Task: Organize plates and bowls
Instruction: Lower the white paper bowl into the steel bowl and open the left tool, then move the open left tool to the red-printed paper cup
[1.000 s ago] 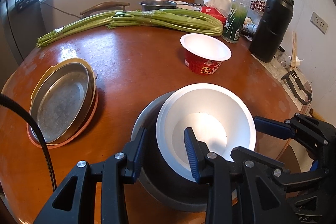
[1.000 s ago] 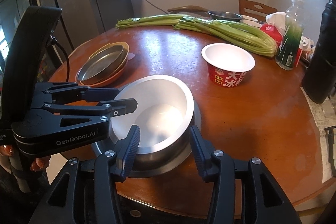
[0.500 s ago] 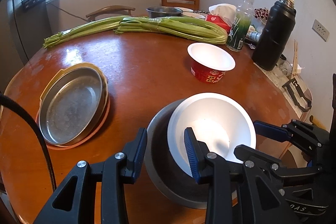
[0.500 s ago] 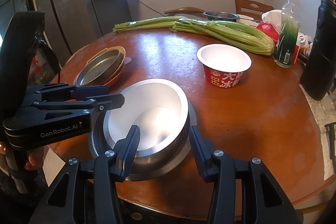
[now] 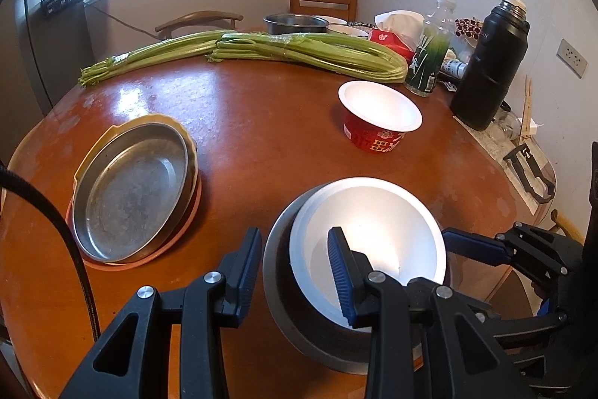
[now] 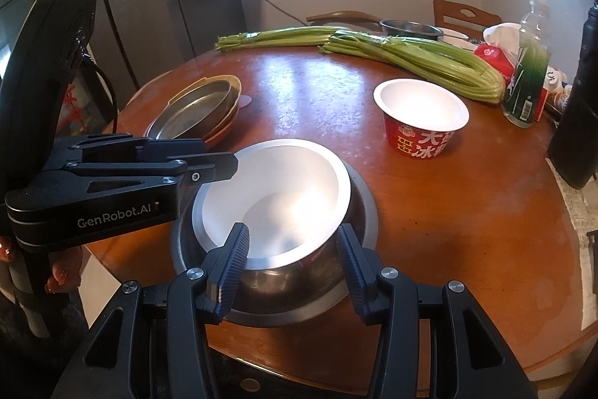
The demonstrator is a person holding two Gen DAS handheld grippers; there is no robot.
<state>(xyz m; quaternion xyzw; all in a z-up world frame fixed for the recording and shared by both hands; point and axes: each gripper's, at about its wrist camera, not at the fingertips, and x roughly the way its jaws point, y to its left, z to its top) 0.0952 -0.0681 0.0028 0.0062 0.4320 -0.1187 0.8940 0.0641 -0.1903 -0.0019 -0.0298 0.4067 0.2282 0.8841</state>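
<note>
White bowl (image 5: pixel 373 212) is hiding its near rim behind the clenched left hand-held gripper (image 5: pixel 294 234); right hand-held gripper (image 6: pixel 291 229) is straddling it, grip unclear.

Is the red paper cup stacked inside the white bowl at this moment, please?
No, the red paper cup stands alone on the table, apart from the white bowl.

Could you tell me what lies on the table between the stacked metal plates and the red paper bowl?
Nothing: in both wrist views, bare table separates the stacked metal plates from the red paper bowl.

Celery (image 5: pixel 306 53), green bottle (image 5: pixel 429 62), black flask (image 5: pixel 489 66) on table (image 5: pixel 261 122)
</note>
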